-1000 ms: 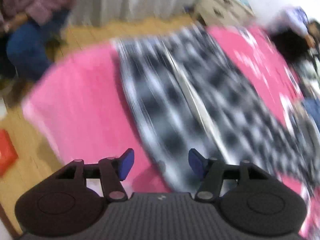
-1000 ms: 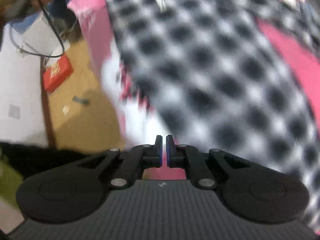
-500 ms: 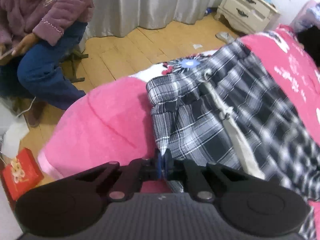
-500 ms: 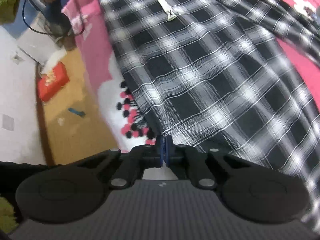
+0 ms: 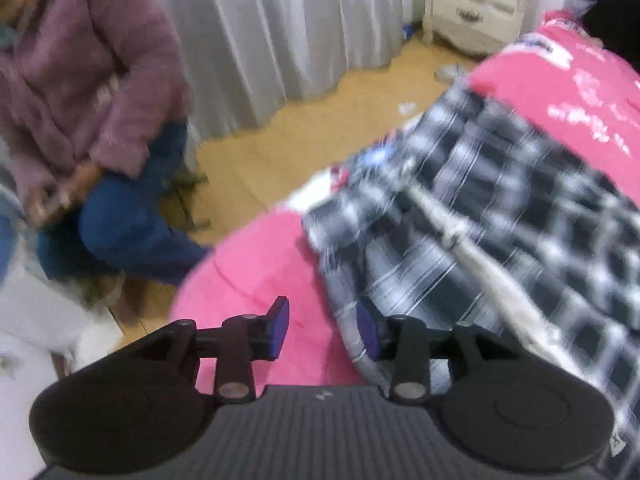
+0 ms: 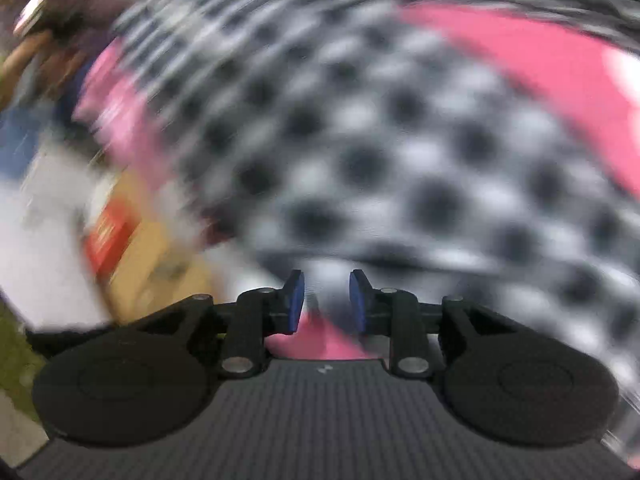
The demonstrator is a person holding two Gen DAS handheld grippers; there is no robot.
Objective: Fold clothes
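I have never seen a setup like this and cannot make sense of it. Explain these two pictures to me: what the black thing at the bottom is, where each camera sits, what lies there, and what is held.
There is no robot here. A person holds a black two-finger hand tool in each hand, and a wide-angle camera on each tool looks forward along its fingers. One picture comes from the left gripper, the other from the right gripper. The blue-tipped fingers stand apart on both, with nothing between them, so nothing is held. Ahead lies a black and white checked garment with a pale drawstring, spread on a bright pink fleece blanket. Behind, a seated person in a mauve fleece jacket, grey curtains and a cream bedside cabinet. Both pictures are blurred by motion.
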